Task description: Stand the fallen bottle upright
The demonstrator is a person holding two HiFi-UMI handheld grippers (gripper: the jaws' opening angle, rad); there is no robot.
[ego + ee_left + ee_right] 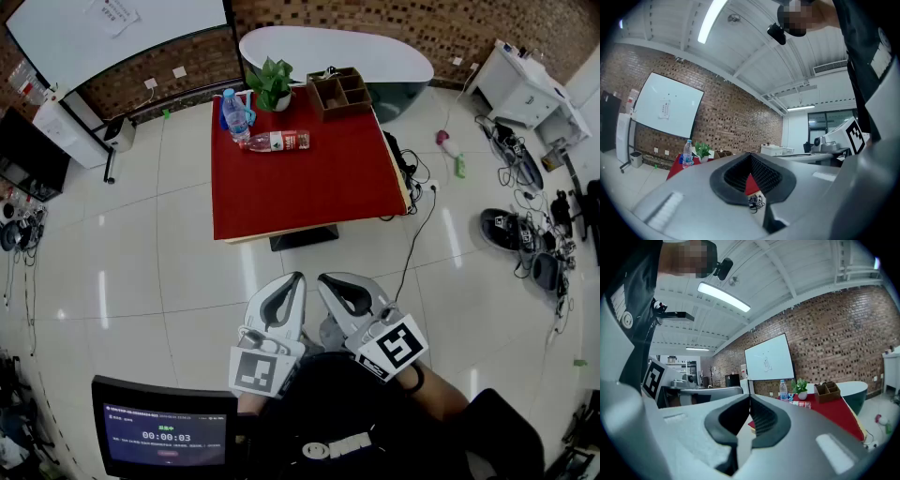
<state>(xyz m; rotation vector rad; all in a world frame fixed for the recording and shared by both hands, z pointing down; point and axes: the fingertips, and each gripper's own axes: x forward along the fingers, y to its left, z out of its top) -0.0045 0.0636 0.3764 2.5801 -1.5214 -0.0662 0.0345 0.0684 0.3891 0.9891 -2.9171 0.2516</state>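
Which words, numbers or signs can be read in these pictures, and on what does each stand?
"00:00:03" on the small screen, in the head view.
Other text on that screen: too small to read.
The label of the fallen bottle: blurred, unreadable.
The sheet on the whiteboard: too small to read.

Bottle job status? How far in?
Done: nothing yet. The fallen bottle lies on its side on the red table, next to the upright bottle.
In hand: nothing. The left claw and right claw are both shut and empty, held close to the person and well short of the table.
Left: approach, grip the fallen bottle, stand it up, release.
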